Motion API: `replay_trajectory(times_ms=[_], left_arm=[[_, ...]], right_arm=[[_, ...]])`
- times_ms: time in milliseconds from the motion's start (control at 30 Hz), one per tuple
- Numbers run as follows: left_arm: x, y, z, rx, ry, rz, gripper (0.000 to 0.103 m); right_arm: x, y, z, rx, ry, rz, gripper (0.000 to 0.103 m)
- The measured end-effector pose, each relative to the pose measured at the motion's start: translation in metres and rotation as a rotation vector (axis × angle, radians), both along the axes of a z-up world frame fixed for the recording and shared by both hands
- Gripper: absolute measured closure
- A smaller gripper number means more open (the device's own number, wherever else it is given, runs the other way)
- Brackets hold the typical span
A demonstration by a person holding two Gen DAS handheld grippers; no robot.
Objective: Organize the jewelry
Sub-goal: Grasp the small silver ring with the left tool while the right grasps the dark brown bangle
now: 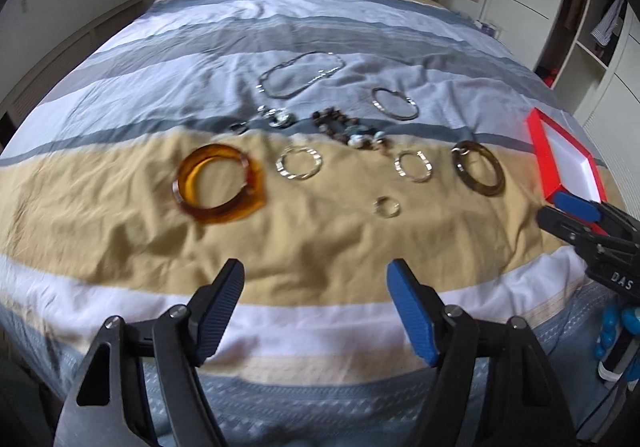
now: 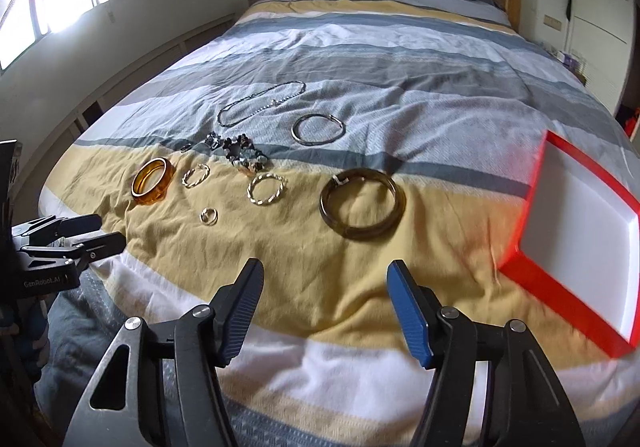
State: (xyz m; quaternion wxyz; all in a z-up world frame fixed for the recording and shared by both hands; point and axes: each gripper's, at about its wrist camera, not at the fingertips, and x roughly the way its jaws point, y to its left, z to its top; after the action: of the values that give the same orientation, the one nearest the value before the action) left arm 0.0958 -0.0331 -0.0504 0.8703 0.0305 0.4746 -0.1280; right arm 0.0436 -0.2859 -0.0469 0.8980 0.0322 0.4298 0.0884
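Right wrist view: both grippers' fingers (image 2: 322,311) spread empty above bedspread (image 2: 360,59); bangles (image 2: 362,207), red tray (image 2: 580,255) ahead, unobstructed.

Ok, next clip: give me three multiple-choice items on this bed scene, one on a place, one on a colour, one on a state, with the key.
1. Where does the amber bangle lie among the jewelry?
A. At the left end of the spread
B. Inside the box
C. On the pillow

2. What colour is the rim of the box?
A. Green
B. Red
C. Black

3. What does the right gripper hold?
A. The dark bangle
B. A necklace
C. Nothing

Key: 1 A, it lies on the yellow stripe, left of the silver hoops, in both views. 2 B, red walls frame a white inside. 3 C, its jaws stand apart with only bedding between them; the dark bangle lies beyond on the bed.
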Motion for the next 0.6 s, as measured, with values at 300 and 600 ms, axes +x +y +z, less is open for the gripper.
replay_trajectory(times_ms=[300,600], left_arm=[[0.036,-0.034,-0.02,-0.011,0.056,-0.043,0.054],[0.056,-0.058,-0.04,0.021,0.083,-0.066,0.055]], right_arm=[[0.06,0.011,-0.016,0.013,0.033,0.124,0.059],[0.091,0.009,-0.058,-0.002,0.134,0.146,0.072]])
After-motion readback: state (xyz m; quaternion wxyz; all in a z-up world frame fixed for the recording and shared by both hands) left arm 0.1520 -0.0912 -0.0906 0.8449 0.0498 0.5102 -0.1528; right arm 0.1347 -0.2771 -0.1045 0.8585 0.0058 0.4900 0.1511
